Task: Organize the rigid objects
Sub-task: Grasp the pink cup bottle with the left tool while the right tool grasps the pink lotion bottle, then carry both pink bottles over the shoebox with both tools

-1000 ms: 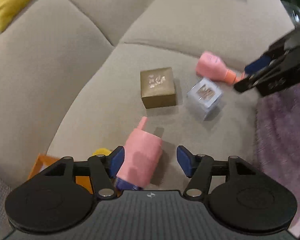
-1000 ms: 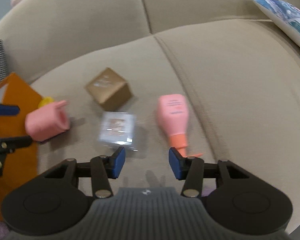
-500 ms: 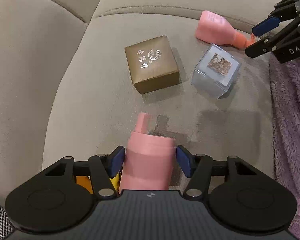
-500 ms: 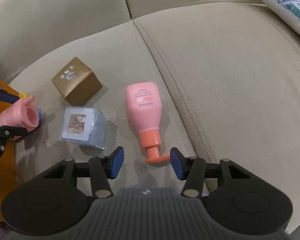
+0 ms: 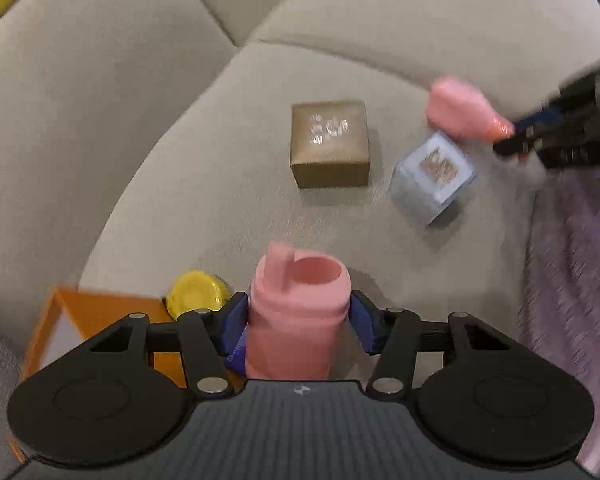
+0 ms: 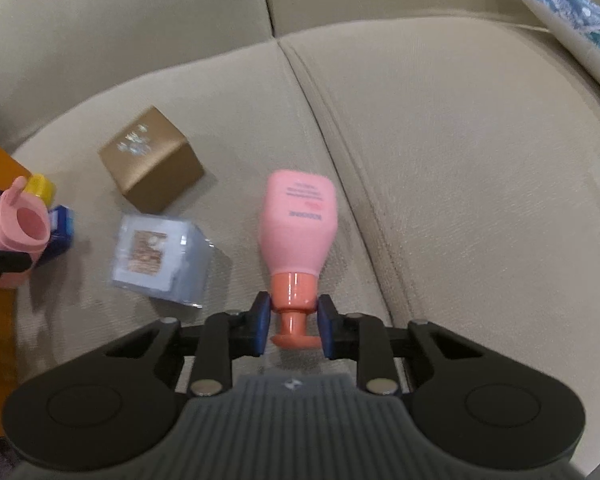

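A pink cup (image 5: 298,312) is grasped by the left gripper (image 5: 298,322), its blue pads (image 5: 234,330) pressed against both sides; it is seen low in the middle of the left wrist frame, mouth pointing away from the camera. In the right wrist frame the same cup (image 6: 18,232) appears at the far left edge. A yellow cap (image 5: 196,294) and an orange box (image 5: 96,320) are seen at the lower left of the left wrist frame, just beside the gripper.

A pink bottle (image 6: 298,224) is shown in the centre of the right wrist frame, lying on the sofa (image 6: 460,140) with its orange neck toward the camera. The right gripper (image 6: 293,326) is clenched on that neck, one pad on each side. In the left wrist frame the bottle (image 5: 456,112) is seen blurred at the upper right.

A gold box (image 5: 330,144) rests on the cushion in the upper middle of the left wrist frame, with a clear cube (image 5: 434,178) near it to the right. In the right wrist frame the gold box (image 6: 150,160) is at the upper left and the cube (image 6: 158,256) just below it, left of the bottle. A purple blanket (image 5: 572,280) fills the right edge of the left wrist frame.
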A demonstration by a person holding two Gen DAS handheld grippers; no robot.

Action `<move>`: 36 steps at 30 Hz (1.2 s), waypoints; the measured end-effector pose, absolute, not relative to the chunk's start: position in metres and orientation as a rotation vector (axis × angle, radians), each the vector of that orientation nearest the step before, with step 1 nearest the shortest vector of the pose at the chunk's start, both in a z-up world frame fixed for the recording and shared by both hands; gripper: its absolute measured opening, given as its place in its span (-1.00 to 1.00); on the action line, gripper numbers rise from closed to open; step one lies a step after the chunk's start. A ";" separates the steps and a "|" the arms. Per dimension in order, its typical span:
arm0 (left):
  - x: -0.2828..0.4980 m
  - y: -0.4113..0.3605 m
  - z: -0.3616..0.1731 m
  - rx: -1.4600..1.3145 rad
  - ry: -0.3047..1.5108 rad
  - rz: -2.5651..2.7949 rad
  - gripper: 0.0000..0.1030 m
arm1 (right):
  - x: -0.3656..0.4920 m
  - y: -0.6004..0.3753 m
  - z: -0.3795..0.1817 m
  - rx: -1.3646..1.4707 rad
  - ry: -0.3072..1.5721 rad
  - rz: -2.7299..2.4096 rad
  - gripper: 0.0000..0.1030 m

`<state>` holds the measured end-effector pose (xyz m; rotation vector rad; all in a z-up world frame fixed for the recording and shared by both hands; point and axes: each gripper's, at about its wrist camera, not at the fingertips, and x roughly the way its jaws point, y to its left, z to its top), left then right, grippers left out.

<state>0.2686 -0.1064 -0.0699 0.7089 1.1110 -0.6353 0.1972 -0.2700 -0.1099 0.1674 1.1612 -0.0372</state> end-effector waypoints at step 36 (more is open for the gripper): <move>0.141 -0.071 -0.100 0.054 1.053 -0.456 0.20 | 0.102 -0.211 -0.053 0.186 1.178 0.226 -0.19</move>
